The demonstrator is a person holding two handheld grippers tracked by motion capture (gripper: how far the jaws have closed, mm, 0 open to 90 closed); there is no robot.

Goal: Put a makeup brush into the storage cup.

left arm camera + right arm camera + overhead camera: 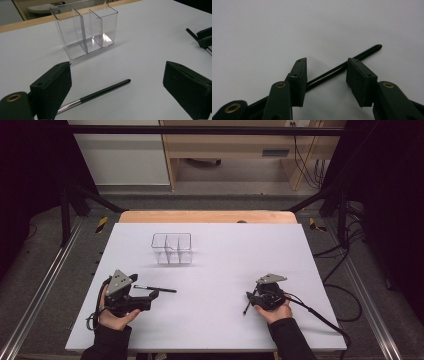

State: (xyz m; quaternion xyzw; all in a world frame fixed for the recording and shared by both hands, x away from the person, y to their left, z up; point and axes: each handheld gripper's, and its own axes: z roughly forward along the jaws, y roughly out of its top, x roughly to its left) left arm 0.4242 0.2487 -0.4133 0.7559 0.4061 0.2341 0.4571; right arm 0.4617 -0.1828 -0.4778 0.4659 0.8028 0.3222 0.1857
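Observation:
A clear plastic organiser (172, 248) with divided compartments stands empty on the white table (225, 265), far left of centre. My left gripper (146, 291) lies at the front left, jaws wide open. A black pen with a silver end (100, 93) rests flat on the table between them, untouched; the organiser (85, 32) stands beyond it. At the front right, my right gripper (248, 299) is open with its jaws either side of a second black pen (364, 53). That pen lies on the table and runs diagonally through the gap of the right gripper (327, 72).
The table's wooden far edge (207, 216) lies beyond the white top. Metal rails and cables run along the floor on both sides. The right gripper (203, 37) appears at the right edge of the left gripper view. Cables trail from both grippers.

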